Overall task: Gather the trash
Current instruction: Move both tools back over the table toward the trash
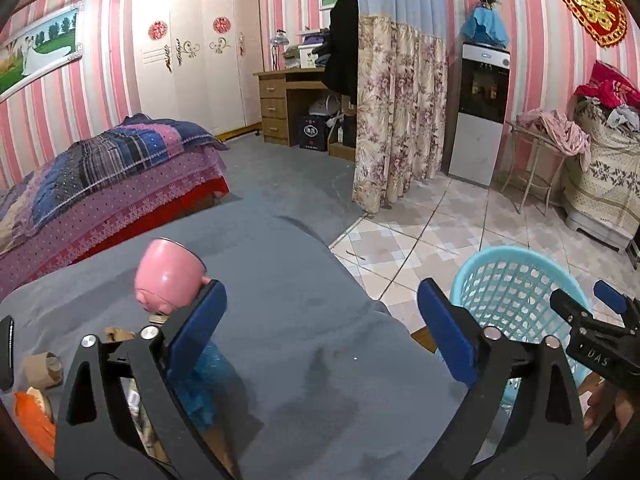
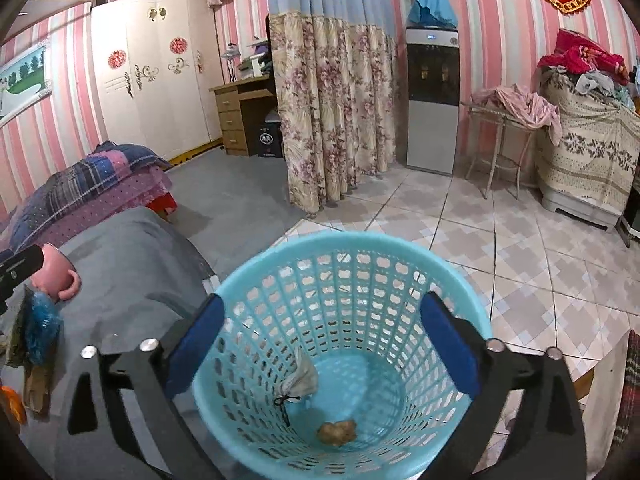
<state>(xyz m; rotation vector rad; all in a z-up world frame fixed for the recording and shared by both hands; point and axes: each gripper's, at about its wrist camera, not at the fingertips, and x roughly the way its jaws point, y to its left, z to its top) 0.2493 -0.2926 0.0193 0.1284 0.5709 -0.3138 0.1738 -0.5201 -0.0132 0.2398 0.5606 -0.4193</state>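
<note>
Two pieces of trash lie at the bottom of the turquoise plastic basket (image 2: 344,320): a grey crumpled wad (image 2: 303,378) with a black string, and a brownish lump (image 2: 337,432) nearer the front. The basket stands on the tiled floor (image 2: 520,264), just right of the grey-covered surface (image 1: 280,300). Above it hangs the right gripper (image 2: 322,346), its blue-padded fingers (image 2: 450,344) wide apart with nothing between them. On its black body, seen from the left wrist, the letters "DAS" can be read.

More litter sits at the surface's near left: a cardboard roll (image 1: 42,370), something orange (image 1: 34,420) and a blue crinkly wrapper (image 2: 40,330), beside a pink cup (image 1: 168,278) tilted on its side. The left gripper (image 1: 322,334) hovers over the surface, fingers (image 1: 200,326) spread and empty; its left finger partly hides the cup and wrapper.

Farther off stand a bed (image 1: 100,184) on the left, a white wardrobe (image 1: 192,48), a wooden desk (image 1: 288,100), a floral curtain (image 1: 400,112) and a water dispenser (image 1: 480,112); its small label is too small to read. A red-and-gold heart ornament (image 1: 588,0) hangs on the striped wall.
</note>
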